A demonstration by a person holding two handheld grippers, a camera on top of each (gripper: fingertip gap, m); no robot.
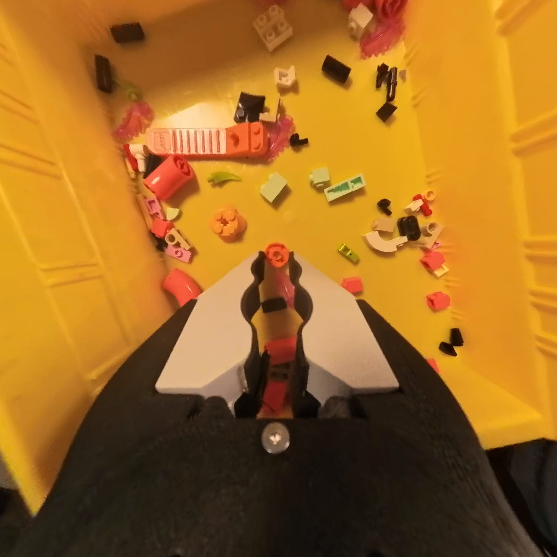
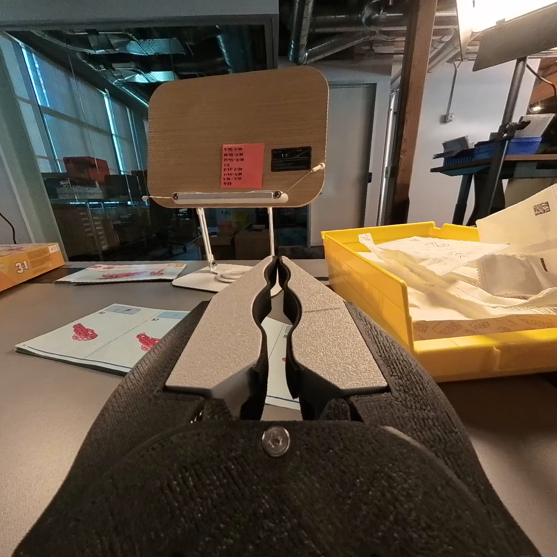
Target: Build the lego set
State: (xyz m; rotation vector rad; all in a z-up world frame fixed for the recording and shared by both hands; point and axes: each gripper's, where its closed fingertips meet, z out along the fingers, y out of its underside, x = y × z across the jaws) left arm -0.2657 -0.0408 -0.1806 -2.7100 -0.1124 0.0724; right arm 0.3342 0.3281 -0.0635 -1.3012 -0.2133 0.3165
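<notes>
In the left wrist view my left gripper (image 1: 276, 256) reaches down into a yellow bin (image 1: 301, 217) strewn with small building bricks. Its two fingertips are closed on a small round orange piece (image 1: 276, 254), one black pad against each side. A light orange round brick (image 1: 228, 223) lies just beyond it. In the right wrist view my right gripper (image 2: 277, 259) is shut with its tips touching and nothing between them. It hovers over a grey table (image 2: 60, 422), above an open instruction booklet (image 2: 99, 337).
The bin holds an orange brick separator (image 1: 208, 143), a coral cylinder (image 1: 168, 177), mint bricks (image 1: 275, 187), a white arch (image 1: 384, 241) and black bits. On the table stand a wooden book stand (image 2: 238, 135), a yellow tray of paper bags (image 2: 376, 289), a second booklet (image 2: 120, 272) and an orange box (image 2: 27, 262). The gap from one gripper's tips to the other's is roughly 70 cm.
</notes>
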